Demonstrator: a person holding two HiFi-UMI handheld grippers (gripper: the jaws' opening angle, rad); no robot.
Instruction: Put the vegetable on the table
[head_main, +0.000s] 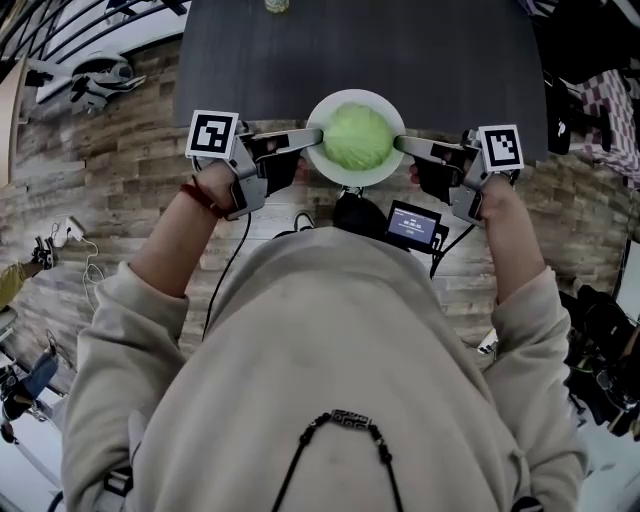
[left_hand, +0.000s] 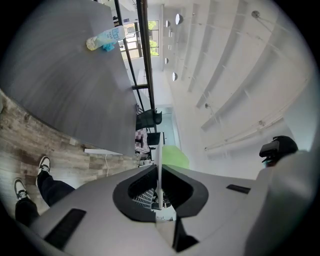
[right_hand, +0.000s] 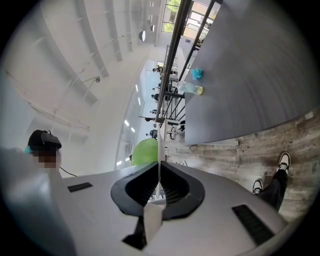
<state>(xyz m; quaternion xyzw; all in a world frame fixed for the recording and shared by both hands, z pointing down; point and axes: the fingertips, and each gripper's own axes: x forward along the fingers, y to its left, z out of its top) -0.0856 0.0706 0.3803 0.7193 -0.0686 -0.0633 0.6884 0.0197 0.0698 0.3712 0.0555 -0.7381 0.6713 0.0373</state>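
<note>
Sweatshirt (head_main: 330, 380): pale, fills the lower head view, nearer the camera than the plate (head_main: 335, 172).
Small screen (head_main: 413, 224): at the person's chest, just short of the plate's near right side.
Plate: white and round, carried between the two grippers. In the head view it overlaps the near edge of the table (head_main: 420, 60). Whether it rests on that edge cannot be told.
Vegetable (head_main: 357, 137): a pale green round head sitting in the middle of the plate, between the two sets of fingertips and touching neither.
Left gripper (head_main: 316, 134): at the plate's left rim, with its fingers pinching the rim. In the left gripper view the rim runs edge-on between them, and the green head shows just past the tips.
Right gripper (head_main: 399, 143): at the plate's right rim, opposite the other one. Its fingers likewise clamp the thin white rim.
Marker cubes: one outboard of the plate on each side, left (head_main: 212, 134) and right (head_main: 500, 147).
Table: dark grey, stretching away beyond the plate.
Bottle (left_hand: 106, 38): lying on the table, well apart from the plate.
Floor (head_main: 110, 170): wood planks, under the plate's near half.
</note>
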